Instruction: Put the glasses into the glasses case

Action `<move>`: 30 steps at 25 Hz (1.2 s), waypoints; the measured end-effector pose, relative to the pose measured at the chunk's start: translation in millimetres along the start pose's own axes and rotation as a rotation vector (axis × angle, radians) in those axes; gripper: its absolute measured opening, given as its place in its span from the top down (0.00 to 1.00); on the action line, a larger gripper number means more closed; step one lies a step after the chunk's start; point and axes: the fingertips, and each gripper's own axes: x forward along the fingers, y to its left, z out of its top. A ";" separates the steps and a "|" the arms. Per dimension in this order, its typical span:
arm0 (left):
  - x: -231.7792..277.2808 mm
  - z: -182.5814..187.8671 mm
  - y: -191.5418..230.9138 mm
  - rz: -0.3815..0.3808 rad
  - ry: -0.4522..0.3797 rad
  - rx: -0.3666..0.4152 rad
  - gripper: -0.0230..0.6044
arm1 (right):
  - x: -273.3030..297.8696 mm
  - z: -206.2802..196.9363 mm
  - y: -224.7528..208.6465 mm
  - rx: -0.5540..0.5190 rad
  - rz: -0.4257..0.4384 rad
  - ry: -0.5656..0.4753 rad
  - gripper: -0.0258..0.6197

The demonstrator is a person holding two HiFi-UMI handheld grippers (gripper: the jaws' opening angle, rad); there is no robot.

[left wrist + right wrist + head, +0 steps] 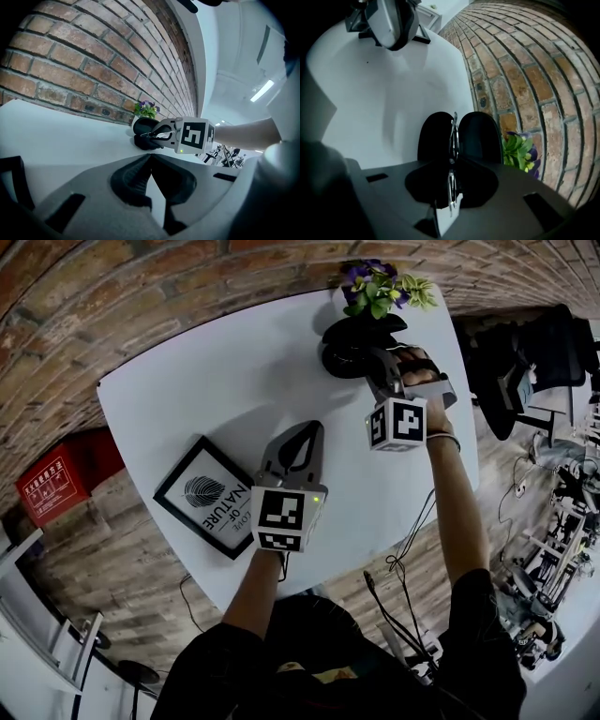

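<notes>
An open black glasses case [480, 136] lies on the white table [206, 381] by the brick wall, its two halves spread apart. My right gripper [452, 161] is shut on thin metal-framed glasses [453, 131] and holds them edge-on just above the middle of the case. From the left gripper view the glasses [158, 135] stick out of the right gripper [161, 136] over the case [145, 140]. In the head view the right gripper [378, 360] hides the glasses above the case [345, 348]. My left gripper [307, 429] hovers mid-table, shut with nothing in it.
A potted plant with purple flowers [380, 287] stands right behind the case at the table's far edge. A black-framed picture [208, 495] lies at the near left of the table. A red box [56, 486] sits on the floor to the left.
</notes>
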 end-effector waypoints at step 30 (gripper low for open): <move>-53.1 35.0 -33.5 0.162 -0.121 0.046 0.95 | -144.7 23.1 -8.7 0.874 -0.076 -0.322 0.95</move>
